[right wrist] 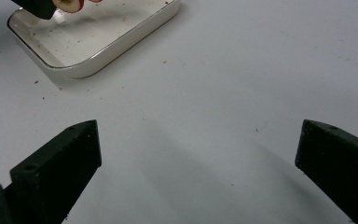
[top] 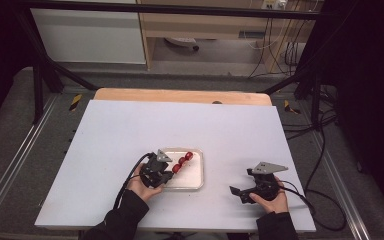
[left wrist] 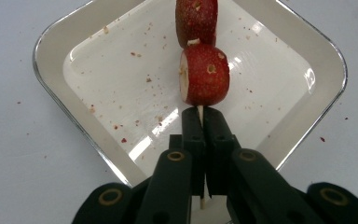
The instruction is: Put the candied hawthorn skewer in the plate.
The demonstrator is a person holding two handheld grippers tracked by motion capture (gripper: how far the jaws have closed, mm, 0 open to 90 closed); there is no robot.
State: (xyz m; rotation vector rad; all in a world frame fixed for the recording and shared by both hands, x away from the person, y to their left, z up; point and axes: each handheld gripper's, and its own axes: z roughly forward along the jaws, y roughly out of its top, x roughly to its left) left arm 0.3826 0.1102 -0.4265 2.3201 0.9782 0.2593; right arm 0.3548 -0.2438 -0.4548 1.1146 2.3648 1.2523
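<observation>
A thin wooden skewer (left wrist: 200, 111) carries red fruit pieces (left wrist: 205, 74), seen as a short red row (top: 182, 161) in the high view. My left gripper (left wrist: 200, 116) is shut on the skewer's bare end and holds it over the white square dish (left wrist: 93, 130), at the dish's left rim (top: 166, 151). A second fruit piece (left wrist: 196, 18) sits farther along the stick. My right gripper (right wrist: 198, 154) is open over bare table, to the right of the dish (right wrist: 121, 46), with nothing between its jaws. In the high view it (top: 241, 192) rests near the front right.
The dish holds red crumbs, and a few specks lie on the white tabletop (top: 130, 130) around it. A wooden strip (top: 180, 95) runs along the table's far edge. Black frame bars and cables stand beyond and to the right (top: 320, 150).
</observation>
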